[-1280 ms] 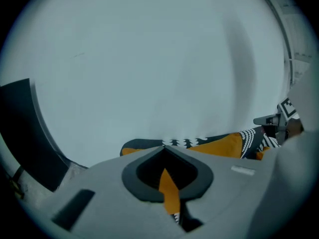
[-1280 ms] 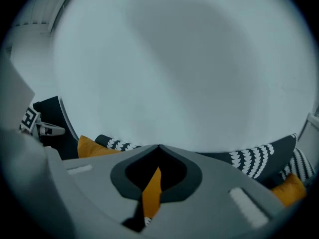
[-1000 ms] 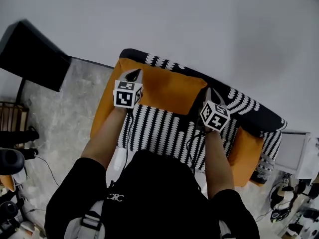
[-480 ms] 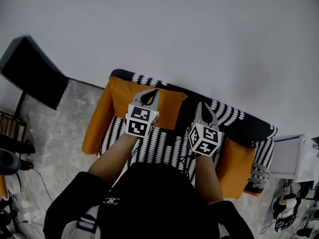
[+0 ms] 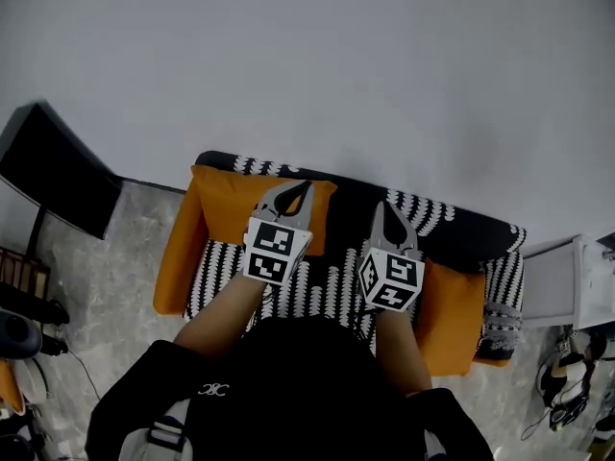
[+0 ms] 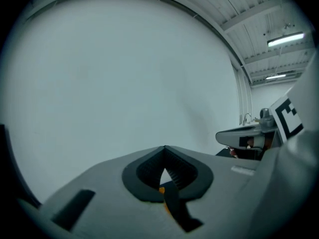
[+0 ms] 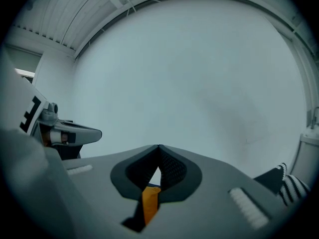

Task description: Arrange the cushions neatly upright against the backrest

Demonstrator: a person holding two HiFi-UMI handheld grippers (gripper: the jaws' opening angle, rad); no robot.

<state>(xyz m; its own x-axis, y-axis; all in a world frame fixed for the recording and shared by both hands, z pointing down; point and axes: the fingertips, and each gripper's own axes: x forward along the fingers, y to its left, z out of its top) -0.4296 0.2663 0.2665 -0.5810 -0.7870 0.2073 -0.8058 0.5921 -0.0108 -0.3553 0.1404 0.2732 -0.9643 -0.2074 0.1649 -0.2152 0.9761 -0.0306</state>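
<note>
In the head view a black-and-white patterned sofa (image 5: 327,286) stands against a white wall. One orange cushion (image 5: 226,214) leans on the backrest at the left end. A second orange cushion (image 5: 452,310) sits at the right end. My left gripper (image 5: 291,192) is shut, its tips over the left cushion's upper right part. Its own view (image 6: 164,147) faces the wall, with nothing between the tips. My right gripper (image 5: 387,209) is shut over the dark backrest, apart from both cushions. Its own view (image 7: 158,146) shows no cloth gripped either.
An orange armrest (image 5: 176,262) flanks the sofa's left side. A black panel (image 5: 53,171) stands on the grey floor at the left. To the right of the sofa stands a white side table (image 5: 557,281), with cables and shoes (image 5: 562,392) below it.
The two grippers have come closer together and now point at the wall. The right one has left the orange cushion's right edge. The view has pulled back from the sofa.
</note>
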